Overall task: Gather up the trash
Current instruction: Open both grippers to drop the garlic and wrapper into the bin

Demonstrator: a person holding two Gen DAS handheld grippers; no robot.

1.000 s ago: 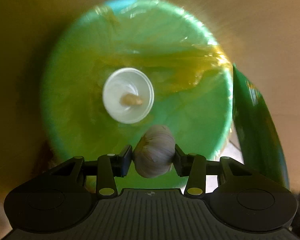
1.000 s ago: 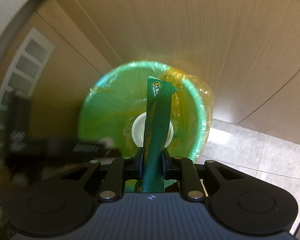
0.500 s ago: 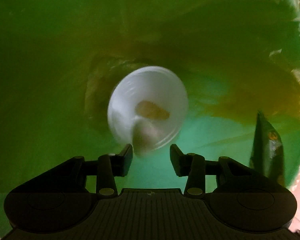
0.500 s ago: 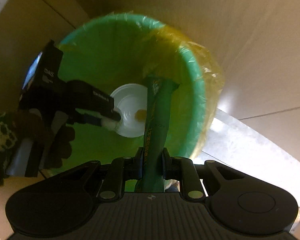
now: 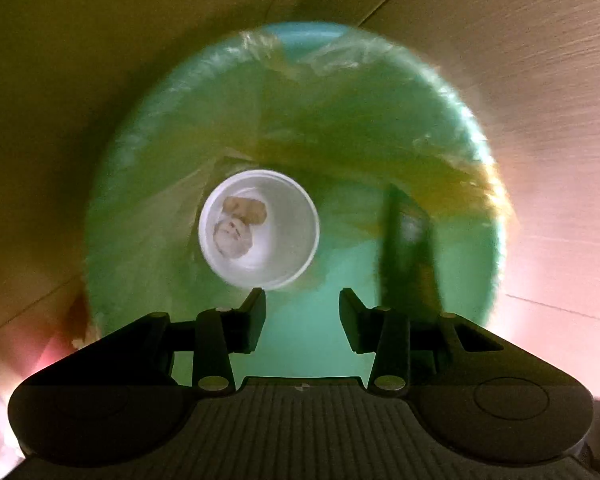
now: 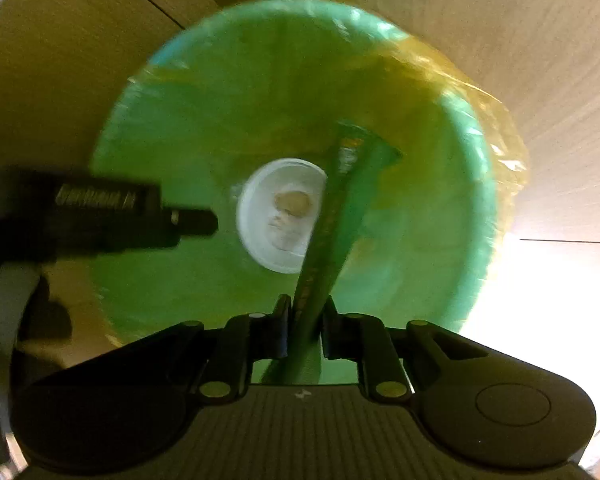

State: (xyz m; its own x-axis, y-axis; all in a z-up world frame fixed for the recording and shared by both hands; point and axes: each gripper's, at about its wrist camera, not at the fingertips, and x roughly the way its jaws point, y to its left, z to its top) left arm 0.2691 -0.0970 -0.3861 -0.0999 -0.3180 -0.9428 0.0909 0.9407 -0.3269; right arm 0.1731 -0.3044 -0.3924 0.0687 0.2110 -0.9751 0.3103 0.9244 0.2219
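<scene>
A: Start at the left gripper (image 5: pixel 302 304). How do its jaws stand?

B: Wide apart, with nothing between them. They point down into the round green plastic bin (image 5: pixel 148 184), which is lined with a thin translucent yellowish bag (image 5: pixel 472 168).

A: And the right gripper (image 6: pixel 304 316)?

B: Its jaws are clamped on the long flat green packet with yellow print (image 6: pixel 340 200), and they are closing a little tighter on it. The packet runs up and away from the jaws, tilted to the right, over the bin's mouth. In the left wrist view the same packet (image 5: pixel 404 248) shows as a dark green blur at the right, inside the bin's outline.

A: What lies in the bin?

B: 1 white round cup (image 5: pixel 260 228) near the bottom, mouth up. In it sit 2 pieces: a pale whitish bulb of garlic (image 5: pixel 232 236) and, touching it, a tan lump (image 5: pixel 246 208) that I cannot identify. The right wrist view shows the same cup (image 6: pixel 260 208), with the packet crossing its right edge.

A: Where is the left gripper in that view?

B: It (image 6: pixel 198 222) reaches in from the left, a black body with blurred white lettering, its tip over the bin just left of the cup.

A: Around the bin?

B: Tan wood-grain panels (image 6: pixel 500 40) behind it.
</scene>
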